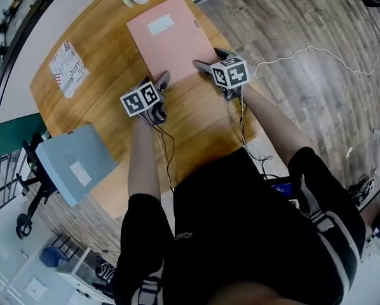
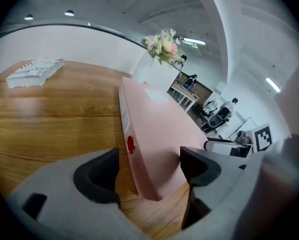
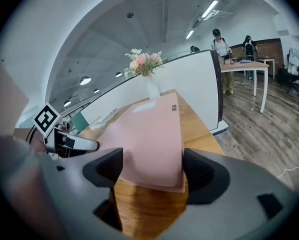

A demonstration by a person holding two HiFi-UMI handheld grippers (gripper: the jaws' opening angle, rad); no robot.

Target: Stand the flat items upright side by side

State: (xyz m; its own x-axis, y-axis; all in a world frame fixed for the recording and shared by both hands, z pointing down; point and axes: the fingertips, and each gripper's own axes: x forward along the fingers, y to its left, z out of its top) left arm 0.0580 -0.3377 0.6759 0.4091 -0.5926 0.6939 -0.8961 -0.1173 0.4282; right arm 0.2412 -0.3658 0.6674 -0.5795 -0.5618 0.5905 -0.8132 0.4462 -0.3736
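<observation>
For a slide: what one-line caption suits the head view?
Left gripper and right gripper, jaws open, flank the near corners of a flat pink box file lying on a wooden table.

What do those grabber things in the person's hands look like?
Both are grey plastic with two jaws lined in dark pads. The left gripper and the right gripper each carry a white cube printed with black square markers. A thin black cable trails back from each one. The person's clothes are black with white stripes, and no sleeves cover the forearms.
</observation>
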